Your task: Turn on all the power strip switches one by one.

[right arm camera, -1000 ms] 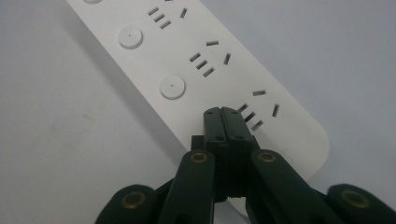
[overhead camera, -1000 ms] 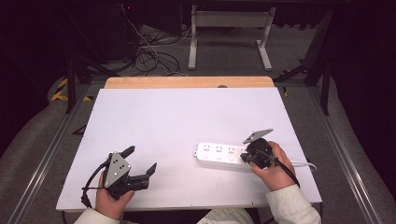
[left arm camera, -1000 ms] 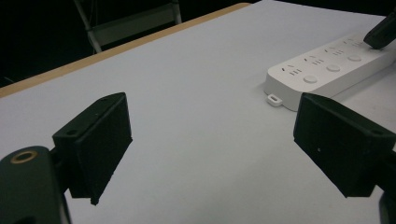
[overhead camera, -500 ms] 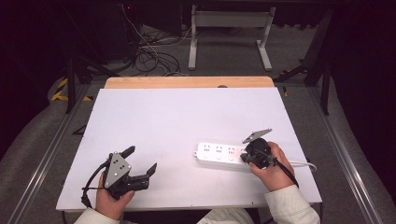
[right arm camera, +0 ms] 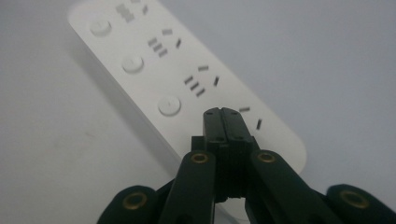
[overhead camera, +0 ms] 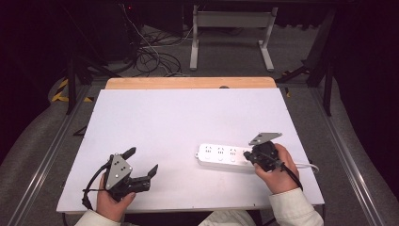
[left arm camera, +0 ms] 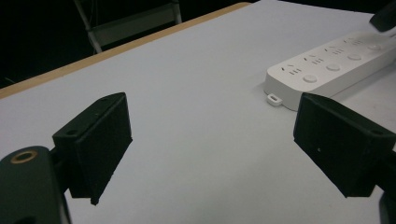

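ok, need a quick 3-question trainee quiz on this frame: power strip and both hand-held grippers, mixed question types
1. True or false: the right hand-held gripper has its jaws closed together over the power strip.
2. Multiple choice: the left hand-held gripper is (A) clamped on the strip's cable, (B) open with nothing between its jaws, (C) shut on the table edge.
3. Short answer: which end of the strip is the right hand-held gripper at, the cable end or the free end?

Key
1. True. The jaw tips meet above the strip's last socket.
2. B. Jaws stand wide apart above the white table.
3. The cable end, where the white cable leaves.
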Action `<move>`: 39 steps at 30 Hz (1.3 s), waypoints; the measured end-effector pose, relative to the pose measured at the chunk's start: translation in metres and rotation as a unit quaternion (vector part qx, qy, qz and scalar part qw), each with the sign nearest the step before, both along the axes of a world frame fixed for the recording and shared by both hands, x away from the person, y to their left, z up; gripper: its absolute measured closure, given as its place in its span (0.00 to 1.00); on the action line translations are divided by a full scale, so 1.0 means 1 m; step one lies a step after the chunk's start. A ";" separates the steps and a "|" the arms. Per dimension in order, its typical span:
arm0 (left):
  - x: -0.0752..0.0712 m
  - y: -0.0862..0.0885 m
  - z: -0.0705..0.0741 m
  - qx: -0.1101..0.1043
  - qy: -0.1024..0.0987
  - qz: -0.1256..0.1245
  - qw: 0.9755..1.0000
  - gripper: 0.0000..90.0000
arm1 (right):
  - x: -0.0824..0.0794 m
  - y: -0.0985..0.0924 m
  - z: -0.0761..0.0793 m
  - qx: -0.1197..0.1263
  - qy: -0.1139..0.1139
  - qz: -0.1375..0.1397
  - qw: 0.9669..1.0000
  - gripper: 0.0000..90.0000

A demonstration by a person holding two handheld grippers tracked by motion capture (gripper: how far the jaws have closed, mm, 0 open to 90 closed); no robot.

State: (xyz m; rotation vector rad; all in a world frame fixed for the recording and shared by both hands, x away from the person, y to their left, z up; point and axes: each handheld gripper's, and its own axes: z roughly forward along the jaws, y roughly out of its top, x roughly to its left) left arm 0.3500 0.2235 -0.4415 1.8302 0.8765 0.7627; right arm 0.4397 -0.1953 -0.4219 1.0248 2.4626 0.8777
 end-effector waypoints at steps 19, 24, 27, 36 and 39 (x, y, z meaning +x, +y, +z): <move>0.000 0.000 0.000 0.001 0.002 -0.001 1.000 0.13 | -0.004 -0.001 0.010 0.031 -0.012 0.019 0.999 1.00; 0.001 0.000 0.000 0.006 -0.001 -0.001 1.000 0.13 | -0.003 0.003 0.010 0.032 -0.012 0.029 0.999 1.00; 0.001 0.000 0.000 0.006 -0.001 -0.001 1.000 0.13 | -0.001 0.008 0.008 0.034 -0.011 0.039 0.999 1.00; 0.001 0.000 0.000 0.006 -0.001 -0.001 1.000 0.13 | 0.006 0.020 -0.005 0.033 0.007 0.059 0.998 1.00; 0.001 0.000 0.000 0.005 -0.001 -0.001 1.000 0.13 | 0.007 0.023 -0.007 0.031 0.009 0.060 0.998 1.00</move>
